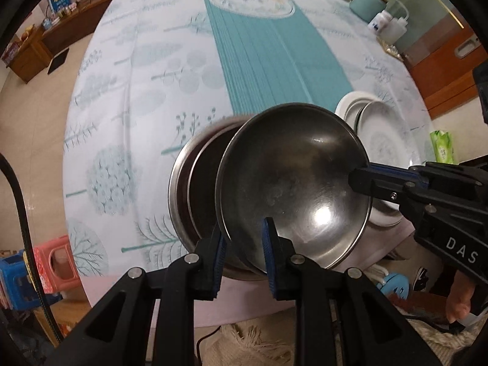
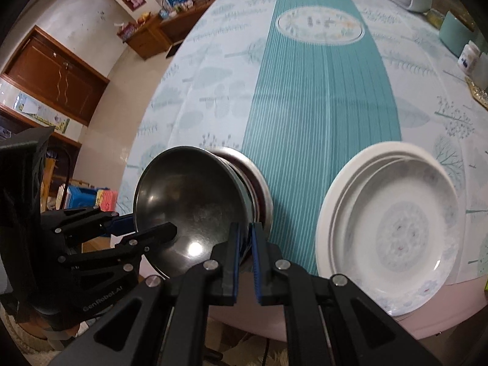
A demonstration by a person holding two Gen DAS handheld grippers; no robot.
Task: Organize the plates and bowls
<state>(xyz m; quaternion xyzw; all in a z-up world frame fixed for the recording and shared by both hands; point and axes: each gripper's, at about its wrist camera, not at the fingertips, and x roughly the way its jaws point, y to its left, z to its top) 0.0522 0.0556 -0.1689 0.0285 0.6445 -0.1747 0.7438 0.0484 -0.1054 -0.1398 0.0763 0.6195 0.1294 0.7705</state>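
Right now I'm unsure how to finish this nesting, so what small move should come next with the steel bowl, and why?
Probably level the steel bowl and ease it down into the stacked steel bowls. It hangs tilted, partly over the stack, with the right gripper clamped on one side of its rim and the left gripper astride another.

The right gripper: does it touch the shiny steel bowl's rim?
Touching. In the left wrist view, the right gripper pinches the steel bowl's rim between its fingers.

Clothed table with plates, bowls
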